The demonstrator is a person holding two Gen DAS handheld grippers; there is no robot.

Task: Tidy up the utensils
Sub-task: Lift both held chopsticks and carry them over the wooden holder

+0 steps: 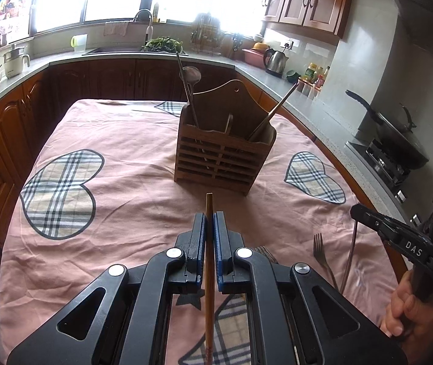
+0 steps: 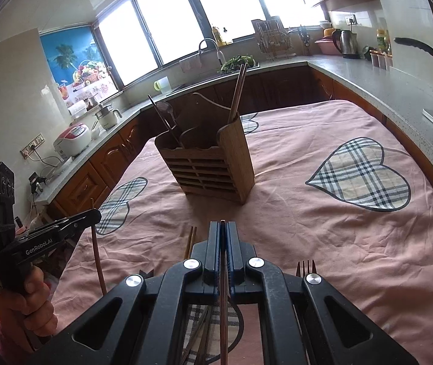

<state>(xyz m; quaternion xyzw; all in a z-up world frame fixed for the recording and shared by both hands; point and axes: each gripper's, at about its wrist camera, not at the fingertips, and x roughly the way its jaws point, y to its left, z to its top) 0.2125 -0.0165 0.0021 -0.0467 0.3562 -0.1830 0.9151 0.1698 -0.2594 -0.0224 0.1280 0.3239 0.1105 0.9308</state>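
A wooden utensil holder stands mid-table on the pink cloth, holding a metal ladle on the left and chopsticks on the right; it also shows in the right wrist view. My left gripper is shut on a wooden chopstick, in front of the holder. My right gripper is shut on a thin dark chopstick, also short of the holder. A fork and chopsticks lie on the cloth near the front.
The table with its pink heart-patterned cloth is ringed by kitchen counters. A wok on a stove stands at the right, a kettle and sink behind. Another fork lies by my right gripper.
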